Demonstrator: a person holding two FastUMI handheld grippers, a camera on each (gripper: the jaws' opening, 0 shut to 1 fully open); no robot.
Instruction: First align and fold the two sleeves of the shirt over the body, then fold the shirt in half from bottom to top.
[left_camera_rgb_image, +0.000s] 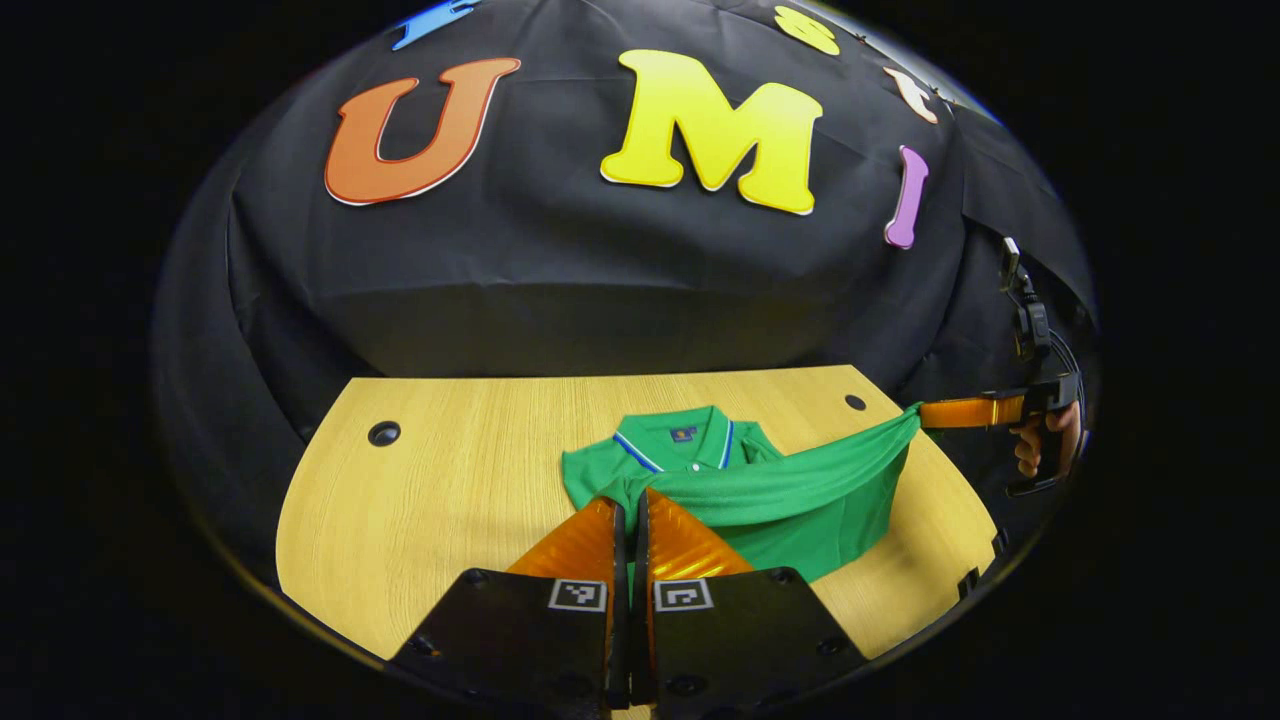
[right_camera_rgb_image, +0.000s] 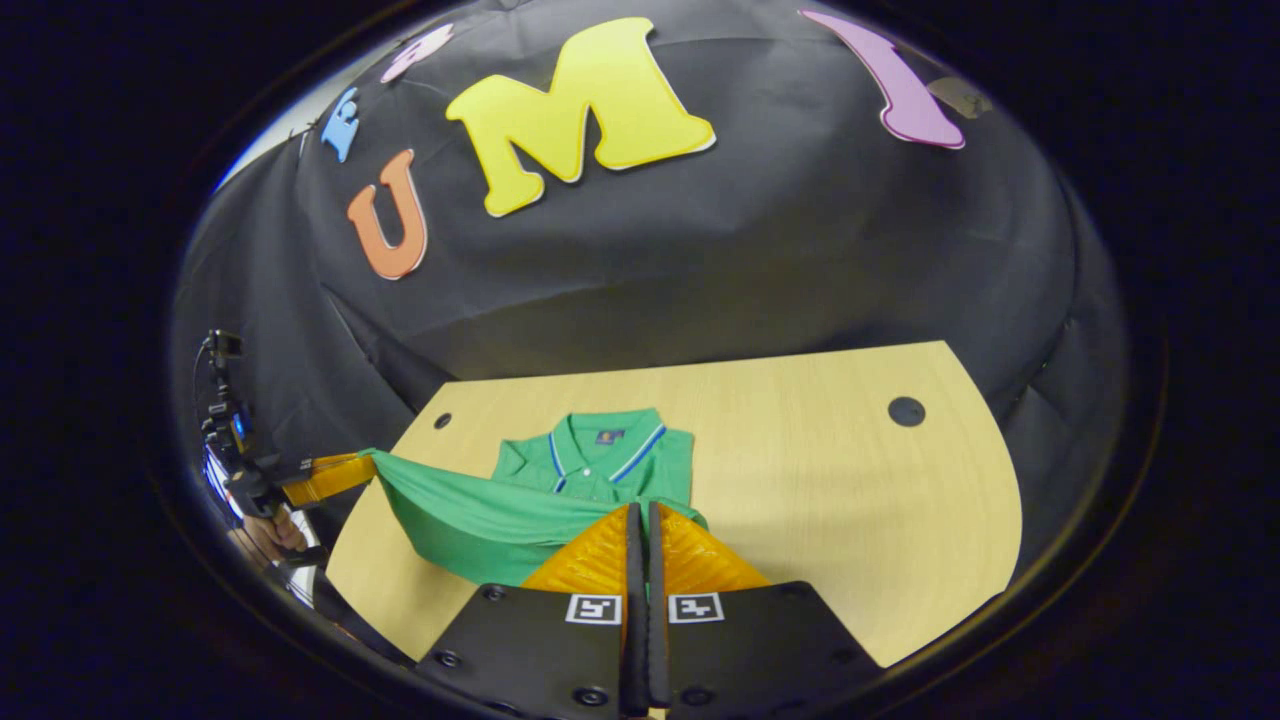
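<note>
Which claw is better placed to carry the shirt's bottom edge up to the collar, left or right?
Neither alone, probably both together. The left claw and the right claw each look shut on the hem, lifted and stretched between them, and the collar lies ahead of both.

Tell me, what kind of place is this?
Probably a small recording booth, not a home: black cloth wall behind a bare wooden table, where a green shirt is stretched between two hand-held claws.

Light wooden table (left_camera_rgb_image: 450, 470), round holes (left_camera_rgb_image: 384, 433) near far corners.
</note>
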